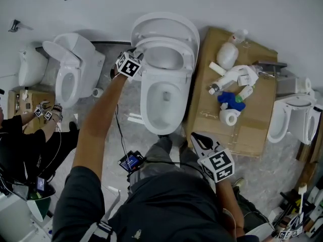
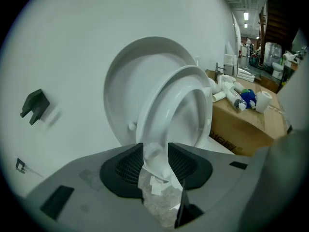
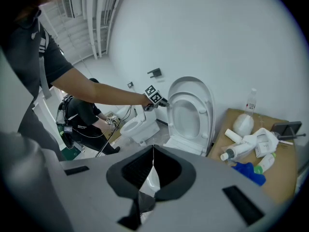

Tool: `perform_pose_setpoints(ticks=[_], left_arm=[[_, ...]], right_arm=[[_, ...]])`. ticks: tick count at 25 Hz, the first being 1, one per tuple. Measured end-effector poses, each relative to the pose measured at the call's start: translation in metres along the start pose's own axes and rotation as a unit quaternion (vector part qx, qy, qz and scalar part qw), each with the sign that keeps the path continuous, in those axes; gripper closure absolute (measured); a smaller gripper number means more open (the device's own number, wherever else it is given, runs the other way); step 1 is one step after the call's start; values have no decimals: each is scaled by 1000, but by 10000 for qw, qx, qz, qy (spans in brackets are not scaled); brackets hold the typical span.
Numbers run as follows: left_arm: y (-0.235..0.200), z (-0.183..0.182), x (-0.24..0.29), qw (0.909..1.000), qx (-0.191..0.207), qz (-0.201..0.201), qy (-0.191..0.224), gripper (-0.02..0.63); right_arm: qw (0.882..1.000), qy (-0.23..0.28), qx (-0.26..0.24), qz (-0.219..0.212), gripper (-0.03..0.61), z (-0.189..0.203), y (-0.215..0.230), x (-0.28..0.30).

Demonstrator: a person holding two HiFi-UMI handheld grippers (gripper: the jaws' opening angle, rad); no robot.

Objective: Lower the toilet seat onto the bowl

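— Where is the seat [image 1: 188, 59] sitting?

— It is standing at the back of the bowl [image 1: 162, 99], hinged there and raised. It is tipping a little forward off the lid [image 2: 126, 81], which is leaning on the wall behind the bowl.

— So which way is it pointing?

— Its long axis is running up from the hinge, steep but not quite upright. Its underside is facing out over the bowl, toward the person standing at the bowl's front.

— What is the left hand-held gripper [image 2: 156, 151] doing?

— It is reaching in from the bowl's left side. In the left gripper view its jaws are clamping the seat's rim, which is filling the gap between the pads.

— And the right hand-held gripper [image 3: 152, 151]?

— It is hanging well in front of the bowl, by the person's right side. Its jaws are meeting at the tips, and they are holding nothing.

— Anything else near the bowl?

— A cardboard box [image 1: 252, 130] is lying flat just right of the bowl, carrying white bottles [image 1: 229, 79], something blue and a paper roll. A second toilet [image 1: 73, 69] is standing to the bowl's left, and another person is crouching beyond it.
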State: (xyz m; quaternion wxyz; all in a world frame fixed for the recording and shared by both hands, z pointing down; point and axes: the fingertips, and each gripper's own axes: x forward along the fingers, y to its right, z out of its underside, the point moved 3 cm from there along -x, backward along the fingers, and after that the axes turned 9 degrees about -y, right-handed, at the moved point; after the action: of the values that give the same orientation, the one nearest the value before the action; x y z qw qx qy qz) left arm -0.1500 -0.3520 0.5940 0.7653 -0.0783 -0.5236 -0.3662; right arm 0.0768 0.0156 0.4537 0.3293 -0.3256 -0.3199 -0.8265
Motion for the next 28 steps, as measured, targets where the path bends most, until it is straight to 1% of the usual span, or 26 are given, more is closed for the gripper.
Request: perform_pose_setpoints(ticks=[6,8,14,20,28], left_arm=[[-17,1,1,9990,175,-399,55,447],[-22,0,3,9987,231,-458,63,443],[-26,-12,10,9984,358,-417,112,440],[-18,-27,22,9977,555,-356,136,434],[-13,-28,27,9976,601,-326,139,433]], right_arm=[[9999,-94,-6,-104,571,-3,1,11],[9999,-121,-9,-116,571,-4,3,14],[9997,-197,30,-123,571,-5,8,17],[9997,-222,108,-92,571,-4,14,17],[9994,-270,187,-82,571,13,10,20]])
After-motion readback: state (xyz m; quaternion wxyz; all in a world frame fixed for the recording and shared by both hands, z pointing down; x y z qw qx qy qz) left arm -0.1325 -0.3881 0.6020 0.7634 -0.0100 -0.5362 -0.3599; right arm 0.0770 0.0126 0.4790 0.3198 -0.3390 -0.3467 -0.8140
